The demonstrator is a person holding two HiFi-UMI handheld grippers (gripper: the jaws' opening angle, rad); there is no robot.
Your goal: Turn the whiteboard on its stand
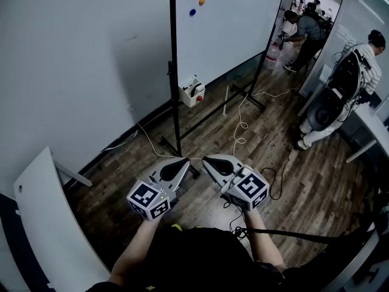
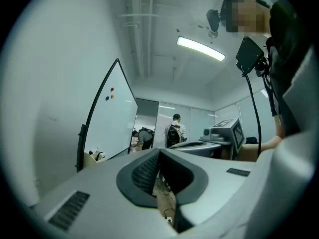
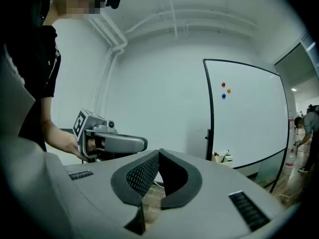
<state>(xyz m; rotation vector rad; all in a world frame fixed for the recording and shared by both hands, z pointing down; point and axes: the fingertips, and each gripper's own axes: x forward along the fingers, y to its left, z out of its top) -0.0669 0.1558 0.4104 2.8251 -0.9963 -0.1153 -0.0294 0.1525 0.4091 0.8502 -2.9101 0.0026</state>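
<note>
standing by the wall (image 1: 73,53), well ahead of left gripper (image 1: 186,159) and right gripper (image 1: 205,159): whiteboard (image 1: 231,23), white face, black frame, black stand (image 1: 176,108); red, orange, blue magnets (image 1: 196,2) near top. both grippers' jaws closed, nothing held.

The right tool (image 3: 159,153) has its jaws closed tip to tip, well apart from the upright whiteboard (image 3: 249,123) at right.
</note>
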